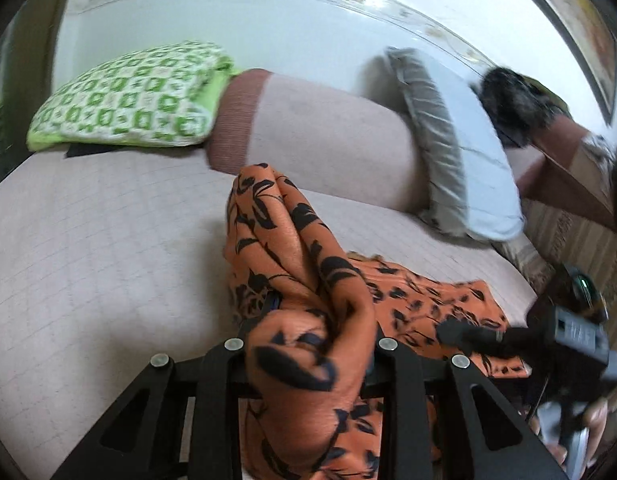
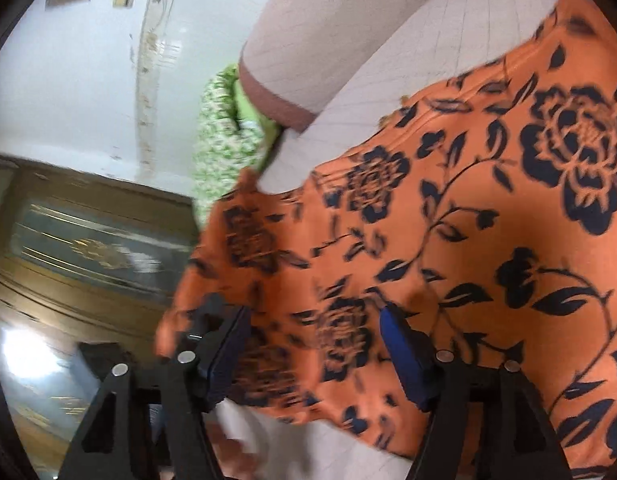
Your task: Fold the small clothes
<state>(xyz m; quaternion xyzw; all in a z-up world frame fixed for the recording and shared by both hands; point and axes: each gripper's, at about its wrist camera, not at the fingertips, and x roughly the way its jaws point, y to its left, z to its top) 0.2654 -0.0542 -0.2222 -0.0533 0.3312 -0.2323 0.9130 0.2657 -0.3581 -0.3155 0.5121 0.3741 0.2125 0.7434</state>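
Observation:
An orange garment with a black flower print [image 1: 292, 240] lies partly spread on a pale quilted mattress [image 1: 108, 240]. My left gripper [image 1: 316, 320] is shut on a bunched fold of it, and the fold stands up and drapes over the fingers, hiding their tips. In the right wrist view the same garment [image 2: 468, 200] spreads flat to the right. My right gripper [image 2: 312, 320] stands open at the garment's near edge, its blue pads apart, with cloth lying between them untouched. The right gripper [image 1: 468, 332] also shows at the lower right of the left wrist view.
A pink bolster [image 1: 328, 140] lies along the back. A green patterned pillow [image 1: 128, 96] sits at its left, a grey-blue cushion [image 1: 460, 152] at its right, and a dark furry thing [image 1: 512, 96] behind that. A wooden cabinet [image 2: 88, 248] stands beyond the mattress edge.

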